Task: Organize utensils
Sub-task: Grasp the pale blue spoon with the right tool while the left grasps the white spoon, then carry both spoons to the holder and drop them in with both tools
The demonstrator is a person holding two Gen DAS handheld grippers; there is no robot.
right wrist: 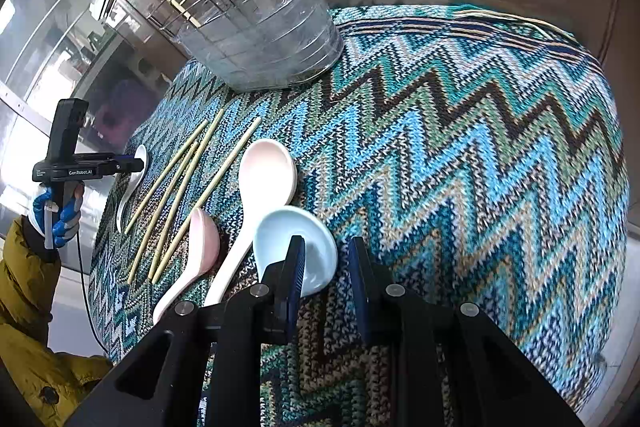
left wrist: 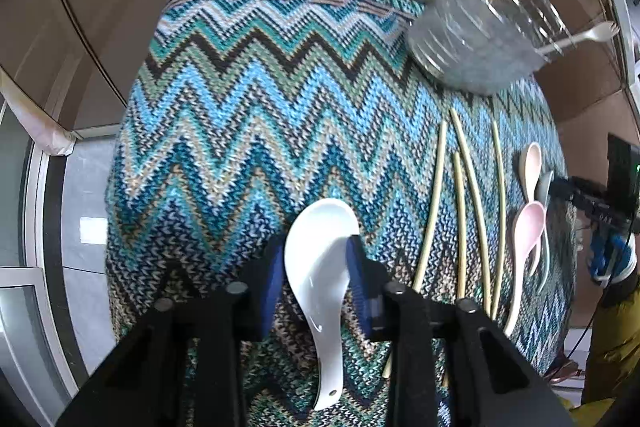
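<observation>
Two grippers down: left gripper [left wrist: 316, 267] jaws pinch white spoon [left wrist: 320, 291] for lift to clear holder [left wrist: 476, 39]; right gripper [right wrist: 326, 279] jaws narrow, empty, straddling pale-blue spoon [right wrist: 296, 247] rim.

I read this as a staged home dining setup: a table under a zigzag knitted cloth [right wrist: 460, 155], Chinese soup spoons [right wrist: 264, 179] and chopsticks [right wrist: 188, 179] laid near, a clear utensil holder [right wrist: 272, 39] far, glass partitions [right wrist: 48, 39] at left.
</observation>
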